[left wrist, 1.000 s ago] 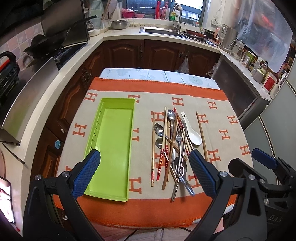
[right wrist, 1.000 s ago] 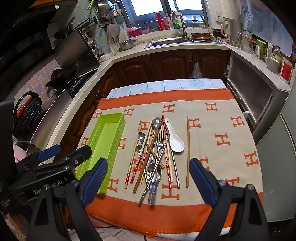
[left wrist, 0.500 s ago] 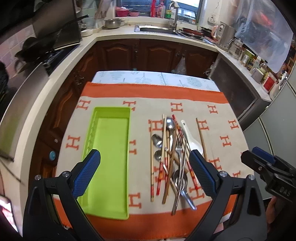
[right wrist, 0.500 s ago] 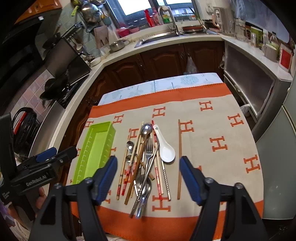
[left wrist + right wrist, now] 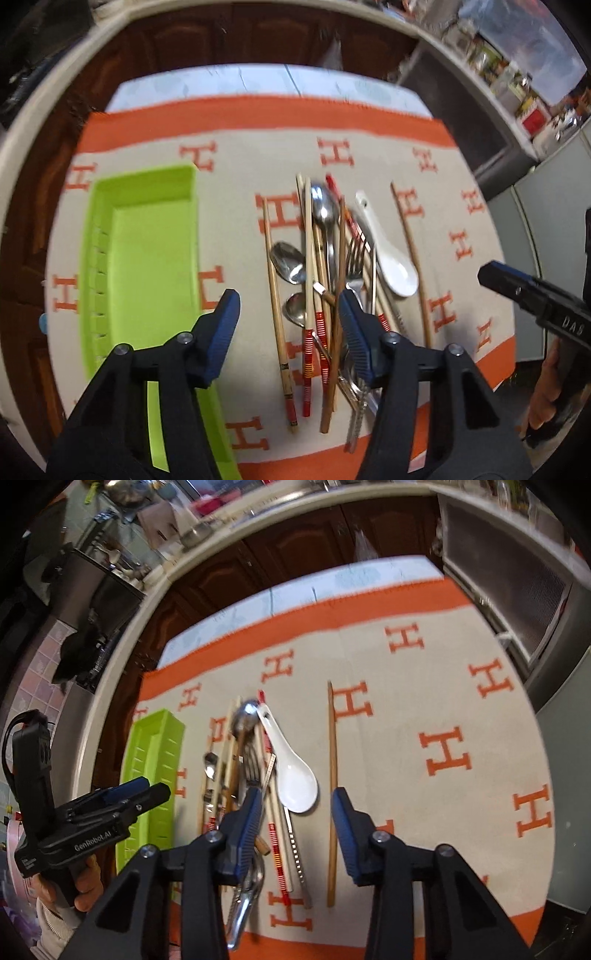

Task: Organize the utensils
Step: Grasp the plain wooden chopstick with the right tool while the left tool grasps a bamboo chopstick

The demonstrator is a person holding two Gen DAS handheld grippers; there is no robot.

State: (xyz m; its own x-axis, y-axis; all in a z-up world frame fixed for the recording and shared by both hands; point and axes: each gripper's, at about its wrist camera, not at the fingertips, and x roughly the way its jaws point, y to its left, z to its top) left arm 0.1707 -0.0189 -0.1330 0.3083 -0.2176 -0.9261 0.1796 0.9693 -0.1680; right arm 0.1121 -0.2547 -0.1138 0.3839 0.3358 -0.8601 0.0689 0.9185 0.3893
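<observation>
A: Item one, the utensil pile (image 5: 328, 295). Where is it lying?

B: It is lying in a loose heap on the orange-bordered cloth (image 5: 240, 155) covering the desk (image 5: 258, 79), right of centre. It is holding steel spoons (image 5: 290, 260), a fork (image 5: 355, 258), several wooden chopsticks (image 5: 277, 314), some with red-striped ends, and a white ceramic spoon (image 5: 291, 771). One lone chopstick (image 5: 332, 794) is lying apart, just right of the ceramic spoon.

A: Item two, the container?

B: A green tray (image 5: 147, 258) is sitting left of the pile, lengthwise, with nothing in it.

A: Item three, the tongs?

B: The left tongs (image 5: 290, 336) are hovering released over the near end of the pile, fingers spread to either side of the chopsticks, gripping nothing. The right tongs (image 5: 297, 830) are likewise hanging released, their blue pads (image 5: 249, 823) straddling the ceramic spoon's bowl end and the lone chopstick, grasping nothing.

A: Surroundings?

B: Dark wooden cabinets (image 5: 295, 550) are running behind the desk. Both views are blurring.
</observation>
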